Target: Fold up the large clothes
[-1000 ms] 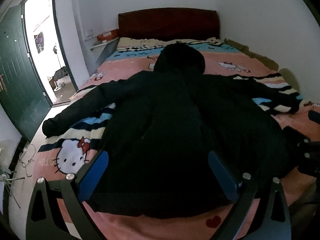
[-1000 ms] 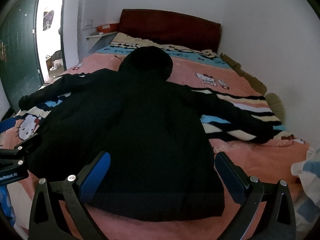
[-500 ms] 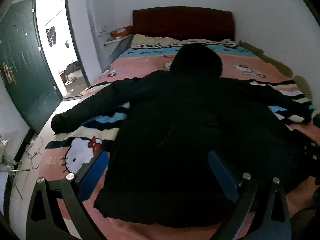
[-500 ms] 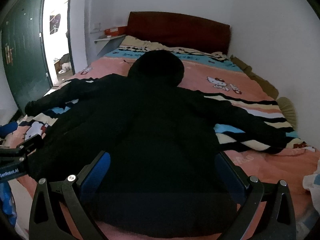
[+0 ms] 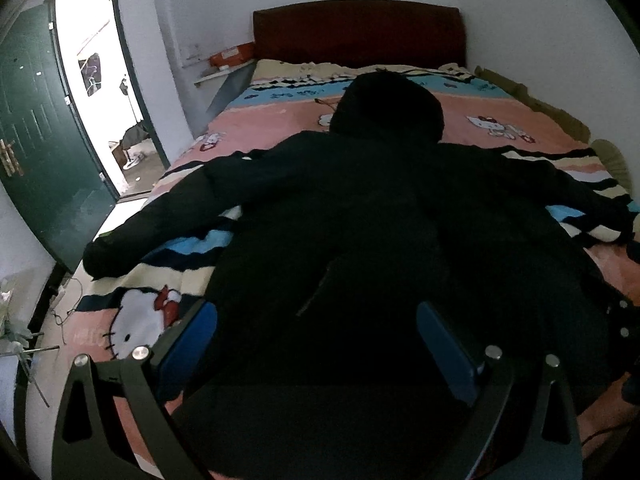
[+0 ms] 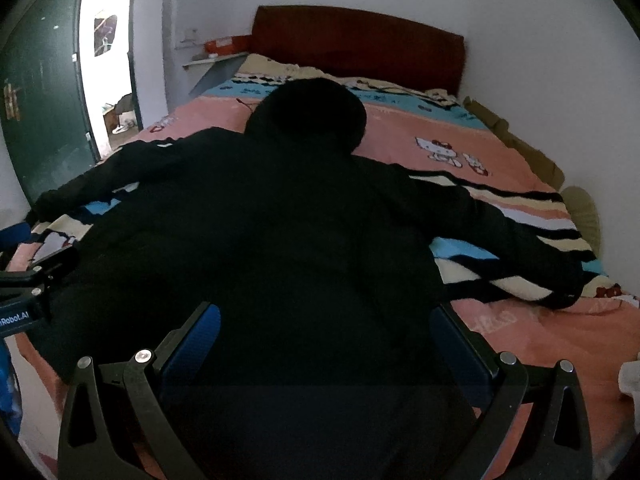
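Note:
A large black hooded jacket (image 5: 360, 220) lies spread flat on the bed, hood toward the headboard and both sleeves stretched out sideways. Its left sleeve (image 5: 160, 220) reaches the bed's left edge; its right sleeve (image 6: 500, 232) lies across the striped part of the blanket. My left gripper (image 5: 316, 344) hovers open over the jacket's lower left half, nothing between its blue pads (image 5: 188, 340). My right gripper (image 6: 324, 344) is open above the lower hem area (image 6: 320, 400), also holding nothing. The left gripper's body (image 6: 36, 280) shows at the left edge of the right wrist view.
The bed carries a pink cartoon-cat blanket (image 5: 500, 120) and has a dark red headboard (image 5: 360, 32) against the white wall. A green door (image 5: 36, 140) stands open at the left. A shelf with an orange box (image 5: 232, 56) sits beside the headboard. Cables lie on the floor (image 5: 60, 312).
Both grippers have moved forward and lower over the jacket, so it fills more of each view. Their jaws stay wide apart. The jacket has not shifted.

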